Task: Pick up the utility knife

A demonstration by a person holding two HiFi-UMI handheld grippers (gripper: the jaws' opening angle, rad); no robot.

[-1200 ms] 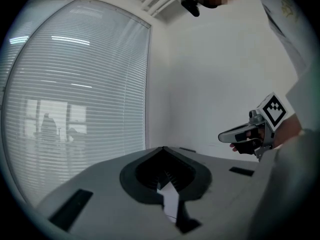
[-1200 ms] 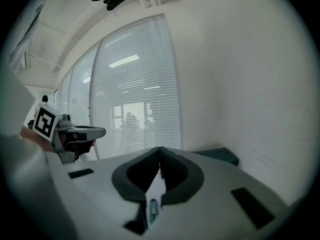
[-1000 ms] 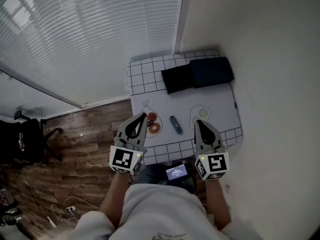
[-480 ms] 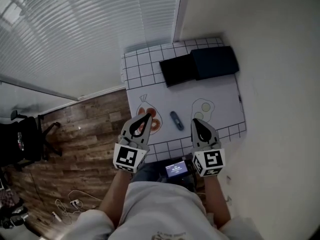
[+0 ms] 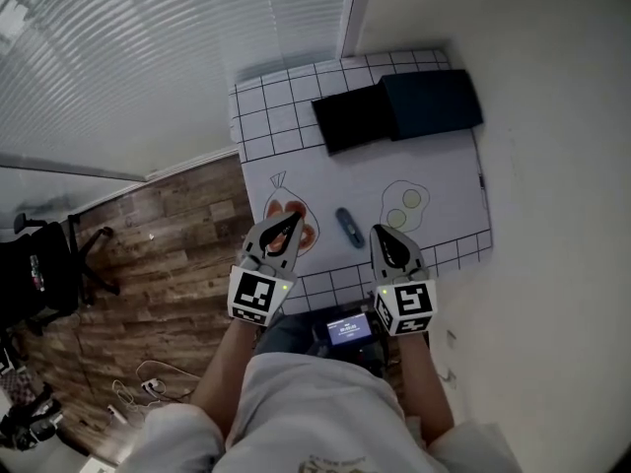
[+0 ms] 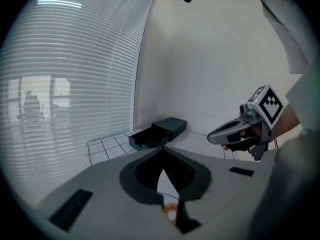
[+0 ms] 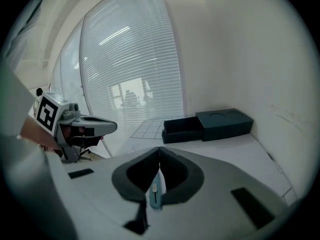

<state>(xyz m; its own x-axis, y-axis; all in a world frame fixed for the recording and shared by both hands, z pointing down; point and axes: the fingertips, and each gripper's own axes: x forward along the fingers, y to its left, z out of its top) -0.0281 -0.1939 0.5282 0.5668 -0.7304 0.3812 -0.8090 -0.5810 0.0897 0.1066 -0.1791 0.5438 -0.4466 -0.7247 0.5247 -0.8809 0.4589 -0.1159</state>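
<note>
1. Ribbed white blinds (image 5: 148, 57) fill the upper left, with wood-plank floor (image 5: 158, 254) below and a plain wall (image 5: 552, 215) at right.
2. A white table mat (image 5: 444, 166), grid-edged, sits centre frame.
3. A boxy dark drawer case (image 5: 399, 116) stands at the mat's top.
4. My left gripper (image 5: 292, 223) and right gripper (image 5: 381, 235) have their jaws closed and empty.
5. The slim blue-grey utility knife (image 5: 348, 228) lies on the mat between them.

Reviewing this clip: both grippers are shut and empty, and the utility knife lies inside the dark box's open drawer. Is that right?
No. The head view shows the utility knife lying on the white mat, short of the dark box, not in its drawer. The left gripper and right gripper are indeed shut and empty.
</note>
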